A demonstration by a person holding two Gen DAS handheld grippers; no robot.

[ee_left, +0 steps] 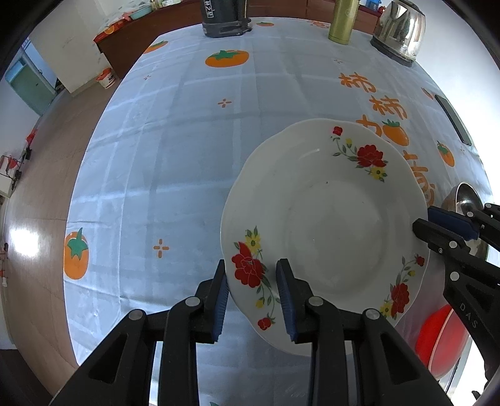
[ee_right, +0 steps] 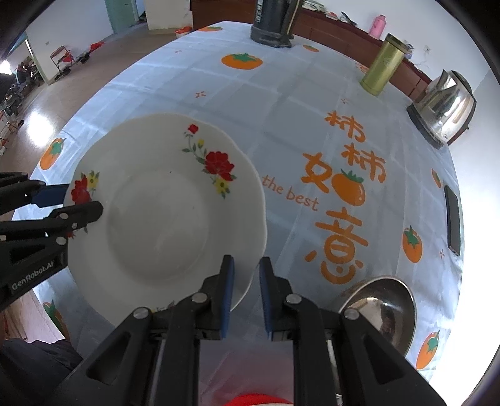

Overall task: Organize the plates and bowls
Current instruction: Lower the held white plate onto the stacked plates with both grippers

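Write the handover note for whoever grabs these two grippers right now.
Left gripper: shut on the near-left rim of the floral plate.
Right gripper: shut on the plate's opposite rim.
Plate held between both above the tablecloth.
Steel bowl sits to the right; red dish below the plate.
Done: plate gripped. Left: set it down, stack the rest.

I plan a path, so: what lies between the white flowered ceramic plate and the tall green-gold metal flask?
Only bare blue printed tablecloth lies between the plate and the flask; the left wrist view shows it.
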